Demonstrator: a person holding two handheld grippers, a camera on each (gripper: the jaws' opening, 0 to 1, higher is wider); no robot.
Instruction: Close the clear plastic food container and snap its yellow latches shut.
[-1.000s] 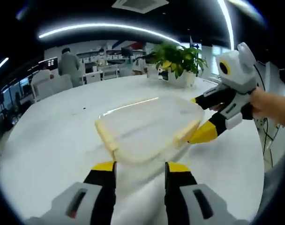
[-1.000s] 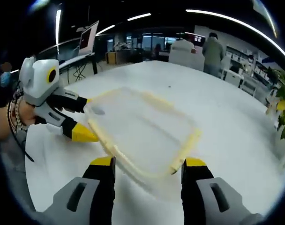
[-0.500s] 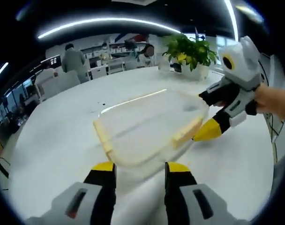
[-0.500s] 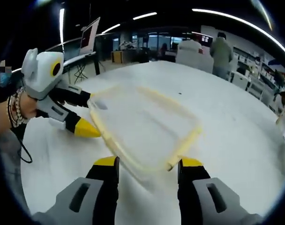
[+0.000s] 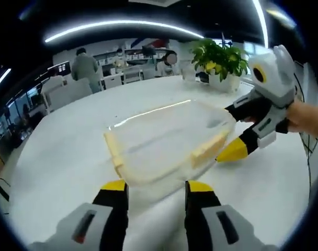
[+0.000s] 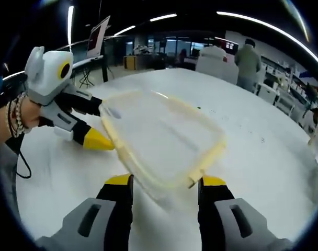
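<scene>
A clear plastic food container (image 5: 161, 141) with pale yellow latches (image 5: 207, 149) lies on the white table (image 5: 59, 157). My left gripper (image 5: 157, 187) is open, its yellow-tipped jaws standing apart at the container's near edge. From the right the right gripper (image 5: 235, 130) reaches in, held by a hand, one jaw at the container's top corner and the yellow tip beside its right latch. In the right gripper view the container (image 6: 159, 136) sits just ahead of my open right gripper (image 6: 164, 181). There the left gripper (image 6: 99, 125) straddles the container's left end.
A potted green plant (image 5: 219, 55) stands at the table's far right edge. People (image 5: 86, 65) and white chairs are beyond the table. A monitor (image 6: 96, 39) stands on a desk behind the hand with a beaded bracelet (image 6: 15, 123). Bare tabletop (image 6: 263, 151) surrounds the container.
Both views have shifted slightly with the hands. The container and both grippers keep almost the same arrangement; the right gripper has edged a little outward along the container's end.
</scene>
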